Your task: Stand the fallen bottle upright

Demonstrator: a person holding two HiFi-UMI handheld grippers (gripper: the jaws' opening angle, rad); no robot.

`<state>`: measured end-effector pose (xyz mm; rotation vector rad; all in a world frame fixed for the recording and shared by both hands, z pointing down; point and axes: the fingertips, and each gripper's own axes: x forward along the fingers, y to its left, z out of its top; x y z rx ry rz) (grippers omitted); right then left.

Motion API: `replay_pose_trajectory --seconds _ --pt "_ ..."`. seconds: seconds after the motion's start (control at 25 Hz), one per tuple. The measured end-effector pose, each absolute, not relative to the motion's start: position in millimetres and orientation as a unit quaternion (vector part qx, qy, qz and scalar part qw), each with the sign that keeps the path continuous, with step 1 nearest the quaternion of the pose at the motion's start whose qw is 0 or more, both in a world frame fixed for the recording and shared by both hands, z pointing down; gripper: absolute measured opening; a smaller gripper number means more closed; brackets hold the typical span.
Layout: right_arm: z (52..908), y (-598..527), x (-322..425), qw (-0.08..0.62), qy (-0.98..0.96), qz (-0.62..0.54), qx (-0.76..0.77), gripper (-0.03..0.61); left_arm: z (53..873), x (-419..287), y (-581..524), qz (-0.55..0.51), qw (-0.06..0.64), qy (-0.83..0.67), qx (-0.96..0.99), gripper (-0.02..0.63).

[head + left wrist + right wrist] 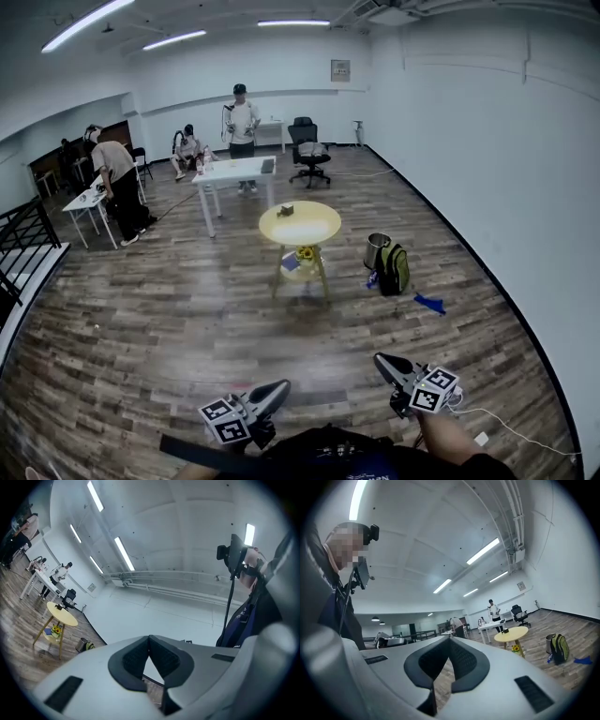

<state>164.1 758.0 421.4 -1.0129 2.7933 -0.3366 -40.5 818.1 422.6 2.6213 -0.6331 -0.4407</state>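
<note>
Bottle: too small to identify at this range; we cannot fix its location. Left gripper [278,387] and right gripper [383,362] held low near our body, well apart from round yellow table [314,230]. Both jaw sets clenched, tips meeting, nothing between. We note small dark object [286,210] on tabletop; backpack [395,269] and metal bin [377,251] near table.
</note>
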Motion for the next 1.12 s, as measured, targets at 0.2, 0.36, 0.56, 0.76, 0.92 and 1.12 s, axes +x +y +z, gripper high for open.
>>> replay_pose_trajectory --seconds 0.2,0.36,0.56,0.76,0.92,1.12 --pt "424.2 722.4 110.3 0.063 0.936 -0.116 -0.325 0.0 424.3 -91.8 781.5 -0.162 0.204 -0.239 0.935 0.003" --pt "427.4 696.7 94.1 0.061 0.937 -0.121 -0.322 0.0 432.9 -115.2 760.3 -0.161 0.216 -0.252 0.929 0.003" --pt "435.1 661.7 103.3 0.062 0.939 -0.129 -0.313 0.0 435.2 -102.3 731.6 -0.165 0.214 -0.262 0.927 0.003" --pt "437.3 613.9 148.9 0.07 0.945 -0.135 -0.291 0.0 430.4 -51.9 693.5 -0.16 0.207 -0.282 0.923 0.003" --pt "426.6 565.8 206.5 0.072 0.949 -0.13 -0.277 0.0 420.1 6.9 653.9 -0.171 0.199 -0.293 0.919 0.003" --pt "419.0 520.1 275.2 0.077 0.953 -0.126 -0.265 0.0 414.7 85.5 610.2 -0.172 0.201 -0.291 0.919 0.003"
